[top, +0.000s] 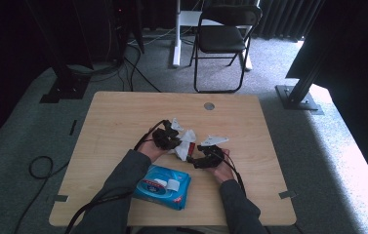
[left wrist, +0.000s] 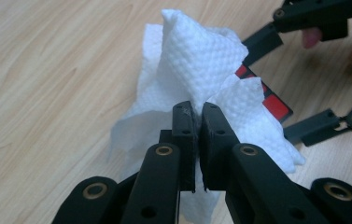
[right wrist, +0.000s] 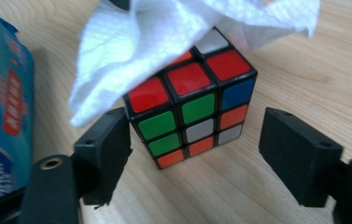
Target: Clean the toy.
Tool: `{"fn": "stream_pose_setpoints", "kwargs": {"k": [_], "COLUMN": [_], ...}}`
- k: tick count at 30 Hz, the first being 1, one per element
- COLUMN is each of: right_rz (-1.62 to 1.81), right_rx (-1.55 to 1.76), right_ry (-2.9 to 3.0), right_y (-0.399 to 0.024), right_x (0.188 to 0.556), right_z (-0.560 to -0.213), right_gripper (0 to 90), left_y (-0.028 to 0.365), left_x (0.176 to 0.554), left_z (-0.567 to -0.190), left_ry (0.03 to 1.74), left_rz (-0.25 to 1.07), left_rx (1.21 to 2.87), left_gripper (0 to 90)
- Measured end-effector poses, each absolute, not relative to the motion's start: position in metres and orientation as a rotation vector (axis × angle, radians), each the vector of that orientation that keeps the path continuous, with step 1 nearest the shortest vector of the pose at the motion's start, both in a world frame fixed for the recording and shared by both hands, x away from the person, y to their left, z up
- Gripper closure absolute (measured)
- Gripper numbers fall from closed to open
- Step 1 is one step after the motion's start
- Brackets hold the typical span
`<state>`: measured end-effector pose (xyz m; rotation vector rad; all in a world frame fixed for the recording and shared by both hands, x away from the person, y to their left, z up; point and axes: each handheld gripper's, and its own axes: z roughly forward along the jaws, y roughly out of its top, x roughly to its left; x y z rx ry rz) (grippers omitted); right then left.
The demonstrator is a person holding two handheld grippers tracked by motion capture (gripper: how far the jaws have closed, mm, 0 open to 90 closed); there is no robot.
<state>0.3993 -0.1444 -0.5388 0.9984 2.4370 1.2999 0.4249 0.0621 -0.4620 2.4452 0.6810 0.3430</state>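
Note:
A crumpled white tissue (left wrist: 201, 60) is draped over a colour puzzle cube (right wrist: 192, 112) that stands on the wooden table (top: 123, 122) near its middle. My left gripper (left wrist: 197, 109) is shut on a fold of the tissue, at the cube's left in the high view. My right gripper (right wrist: 194, 140) stands open with its jaws on either side of the cube; the left jaw is close to the cube's edge and the right jaw is well apart from it. The tissue (right wrist: 164, 32) hides most of the cube's top face.
A blue pack of wipes (top: 164, 185) lies at the table's near edge between the person's forearms, just left of the right gripper. A round grommet hole (top: 209, 106) sits at the table's far edge. A folding chair (top: 223, 36) stands on the floor beyond.

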Motion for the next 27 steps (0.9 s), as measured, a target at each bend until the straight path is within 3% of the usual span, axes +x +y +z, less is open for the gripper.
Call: {"fn": "stream_pose_setpoints", "kwargs": {"k": [11,27], "right_rz": [1.314,1.256], "right_rx": [0.950,0.927], "right_ry": [2.442,2.447], "right_y": [-0.142,-0.127], "right_x": [0.396,0.392], "right_z": [-0.539,-0.544], "right_gripper": [31.5,31.5], "left_y": [0.062,0.060], "left_x": [0.428,0.425], "left_z": [-0.469,-0.469], "left_ry": [0.702,0.695], "left_rz": [0.325,0.331], "left_rx": [2.453,2.434], "left_gripper": [85.4,85.5]}}
